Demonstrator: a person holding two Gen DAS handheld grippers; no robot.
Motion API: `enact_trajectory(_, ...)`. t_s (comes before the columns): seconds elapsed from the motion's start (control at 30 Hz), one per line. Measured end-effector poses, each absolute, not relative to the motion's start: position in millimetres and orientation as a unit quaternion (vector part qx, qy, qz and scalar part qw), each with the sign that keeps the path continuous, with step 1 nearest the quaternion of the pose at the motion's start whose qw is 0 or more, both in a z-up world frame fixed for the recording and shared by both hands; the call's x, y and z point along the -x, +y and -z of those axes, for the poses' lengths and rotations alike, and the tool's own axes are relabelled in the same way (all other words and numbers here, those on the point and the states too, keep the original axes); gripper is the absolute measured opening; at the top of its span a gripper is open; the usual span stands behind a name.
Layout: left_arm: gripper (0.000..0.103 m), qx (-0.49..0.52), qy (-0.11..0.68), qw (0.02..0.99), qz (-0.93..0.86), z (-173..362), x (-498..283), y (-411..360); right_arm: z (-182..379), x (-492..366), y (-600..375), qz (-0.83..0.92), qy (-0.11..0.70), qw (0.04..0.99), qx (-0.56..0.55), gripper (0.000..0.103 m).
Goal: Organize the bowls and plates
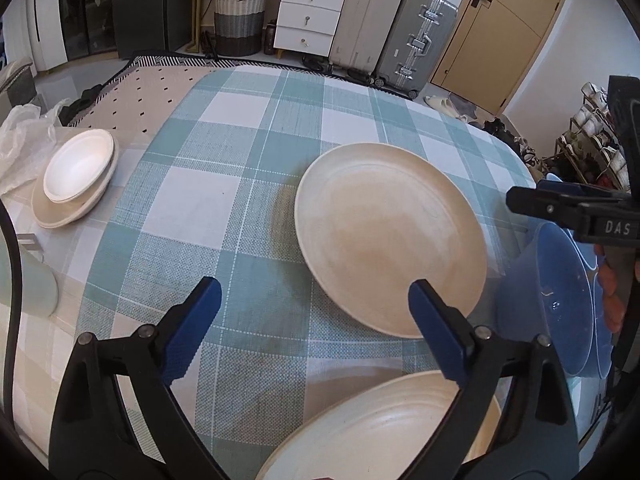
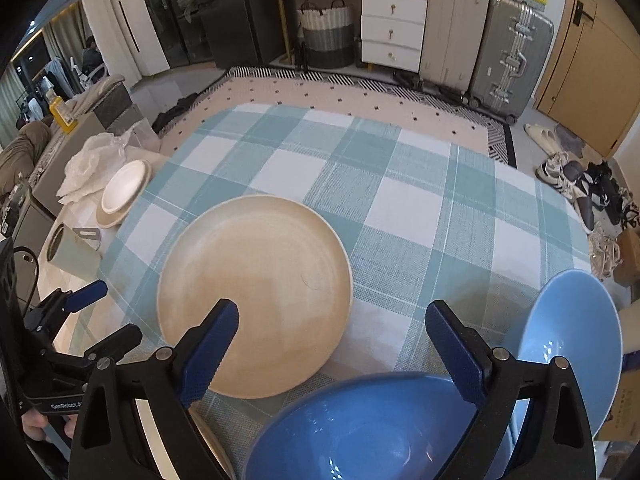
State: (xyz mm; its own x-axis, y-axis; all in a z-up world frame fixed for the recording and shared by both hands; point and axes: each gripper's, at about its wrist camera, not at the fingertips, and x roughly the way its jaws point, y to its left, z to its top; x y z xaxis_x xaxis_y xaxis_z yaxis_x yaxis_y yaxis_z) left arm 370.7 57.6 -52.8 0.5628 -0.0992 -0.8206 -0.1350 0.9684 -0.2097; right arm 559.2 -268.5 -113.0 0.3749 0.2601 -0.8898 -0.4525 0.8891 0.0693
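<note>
Judging by its glazed look, I take the beige plate (image 1: 390, 236) on the checked tablecloth (image 1: 224, 208) for stiff, slick and breakable, best pinched at its thin near rim. My left gripper (image 1: 316, 312) is spread empty, its right finger over that rim; my right gripper (image 2: 332, 340), also spread, hangs above a blue bowl (image 2: 360, 432).

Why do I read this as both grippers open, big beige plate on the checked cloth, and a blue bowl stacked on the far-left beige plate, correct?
One thing is wrong: the bowl stacked on the far-left beige plate is a small white bowl, not blue, as the left wrist view shows. The rest holds: left gripper and right gripper are open, and the large round beige plate lies on the checked cloth.
</note>
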Motion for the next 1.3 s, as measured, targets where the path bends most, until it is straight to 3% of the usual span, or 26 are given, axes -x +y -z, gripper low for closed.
enact_trajectory(0.07,0.093,0.128,0.471,0.873,-0.012,57,-375,58,121,-564,-266,-0.214,0.521,0.821,0.095,0.095)
enact_trajectory(0.17,0.093,0.136,0.476,0.869,-0.01,64,-382,60,135,-572,-262,-0.21,0.535,0.812,0.097,0.083)
enact_trajectory(0.47,0.086,0.139,0.494,0.858,-0.008,81,-395,58,160,-584,-254,-0.207,0.555,0.798,0.108,0.075)
enact_trajectory(0.7,0.072,0.133,0.504,0.854,-0.005,87,-403,54,169,-587,-248,-0.202,0.561,0.793,0.122,0.067)
enact_trajectory(0.83,0.065,0.135,0.507,0.851,-0.004,90,-406,54,175,-588,-246,-0.199,0.568,0.787,0.135,0.055)
enact_trajectory(1.1,0.04,0.117,0.513,0.85,0.003,92,-409,47,181,-586,-244,-0.194,0.569,0.785,0.15,0.034)
enact_trajectory(1.3,0.025,0.108,0.514,0.851,0.0,93,-409,46,181,-585,-242,-0.196,0.569,0.784,0.154,0.031)
